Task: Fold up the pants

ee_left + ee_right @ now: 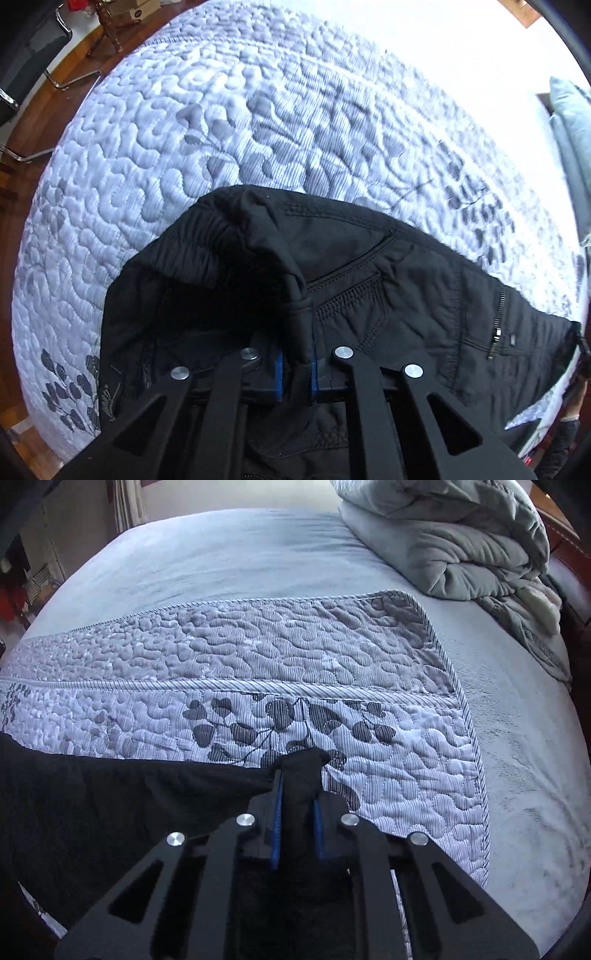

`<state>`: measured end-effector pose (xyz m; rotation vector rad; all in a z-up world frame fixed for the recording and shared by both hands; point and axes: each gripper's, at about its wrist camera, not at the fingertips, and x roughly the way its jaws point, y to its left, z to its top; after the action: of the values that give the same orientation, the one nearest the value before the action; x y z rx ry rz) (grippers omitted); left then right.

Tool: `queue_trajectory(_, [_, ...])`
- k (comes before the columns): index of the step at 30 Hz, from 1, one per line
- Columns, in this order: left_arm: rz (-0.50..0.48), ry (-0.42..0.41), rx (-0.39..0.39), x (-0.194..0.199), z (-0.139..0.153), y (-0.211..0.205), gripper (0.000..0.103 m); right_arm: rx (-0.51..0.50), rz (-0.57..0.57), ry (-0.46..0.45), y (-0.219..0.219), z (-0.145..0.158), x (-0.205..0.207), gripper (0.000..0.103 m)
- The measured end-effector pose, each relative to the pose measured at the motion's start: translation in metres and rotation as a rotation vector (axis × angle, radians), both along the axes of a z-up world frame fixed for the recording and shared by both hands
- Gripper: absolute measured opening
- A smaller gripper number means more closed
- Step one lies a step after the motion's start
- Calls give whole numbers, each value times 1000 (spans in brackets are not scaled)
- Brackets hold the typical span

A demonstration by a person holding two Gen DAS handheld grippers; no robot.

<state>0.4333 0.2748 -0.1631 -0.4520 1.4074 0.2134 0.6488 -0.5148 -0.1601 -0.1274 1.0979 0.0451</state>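
Observation:
Black pants (pixel 369 266) lie over the quilted bedspread (pixel 221 129), waistband, pocket and zipper showing in the left wrist view. My left gripper (pixel 295 365) is shut on a bunched fold of the pants at the waist. In the right wrist view my right gripper (pixel 297 801) is shut on another bunched edge of the pants (pixel 110 805), and the black cloth stretches off to the left over the quilt (pixel 295 664).
A folded grey duvet (pixel 461 542) is piled at the far right of the bed on a pale blue sheet (pixel 221 554). A chrome-framed chair (pixel 33 55) and wooden floor (pixel 74 66) lie beyond the bed's left edge.

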Motion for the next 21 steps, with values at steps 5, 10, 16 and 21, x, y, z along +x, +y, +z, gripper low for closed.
queue_trajectory(5, [-15,-154,-31,-11,34,-8,9,31,-10,-64,-1,19,-13,12])
queue_trajectory(10, [-55,-292,-44,-51,68,-4,9,88,-5,-135,-4,51,-46,11])
queue_trajectory(16, [-115,-406,-35,-105,104,-15,9,140,18,-176,-3,89,-84,11])
queue_trajectory(21, [-158,-502,-74,-143,131,-37,9,175,33,-226,-8,117,-124,11])
